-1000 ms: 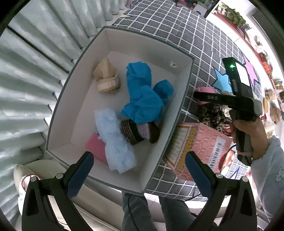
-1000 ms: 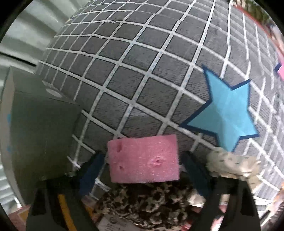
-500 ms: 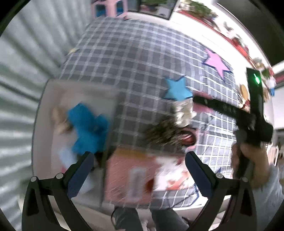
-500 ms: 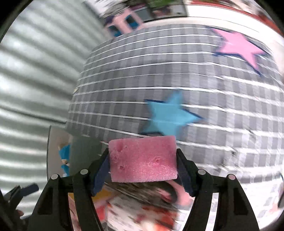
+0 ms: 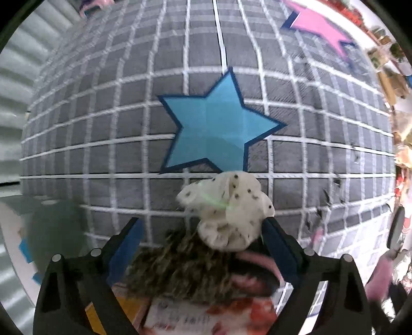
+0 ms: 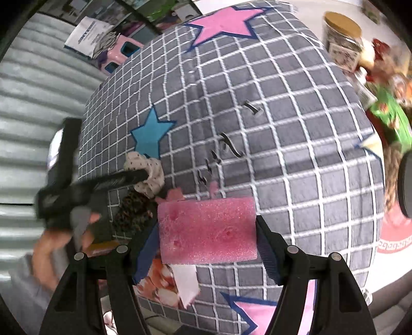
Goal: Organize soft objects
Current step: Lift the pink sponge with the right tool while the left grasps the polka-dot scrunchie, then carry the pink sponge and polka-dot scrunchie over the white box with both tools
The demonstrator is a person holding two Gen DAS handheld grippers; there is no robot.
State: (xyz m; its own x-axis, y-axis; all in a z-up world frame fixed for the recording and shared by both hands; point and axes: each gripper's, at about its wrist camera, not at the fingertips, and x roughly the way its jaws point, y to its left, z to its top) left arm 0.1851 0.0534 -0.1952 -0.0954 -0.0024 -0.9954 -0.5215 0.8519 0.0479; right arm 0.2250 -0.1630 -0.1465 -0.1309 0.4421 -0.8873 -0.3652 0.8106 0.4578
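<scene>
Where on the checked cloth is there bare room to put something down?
Bare: the grid between the blue star and pink star, and right of the pink sponge. Crowded: around the spotted scrunchie and leopard scrunchie, near the left tongs.

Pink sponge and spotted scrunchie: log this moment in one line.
right gripper: shut on pink sponge | left gripper: open, at spotted scrunchie | leopard scrunchie: on mat

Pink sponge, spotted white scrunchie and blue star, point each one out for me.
pink sponge [image 6: 207, 229], right wrist view, centre of its front face.
spotted white scrunchie [image 5: 229, 208], left wrist view, middle of its ruffles.
blue star [image 5: 216, 131], left wrist view, its centre.
</scene>
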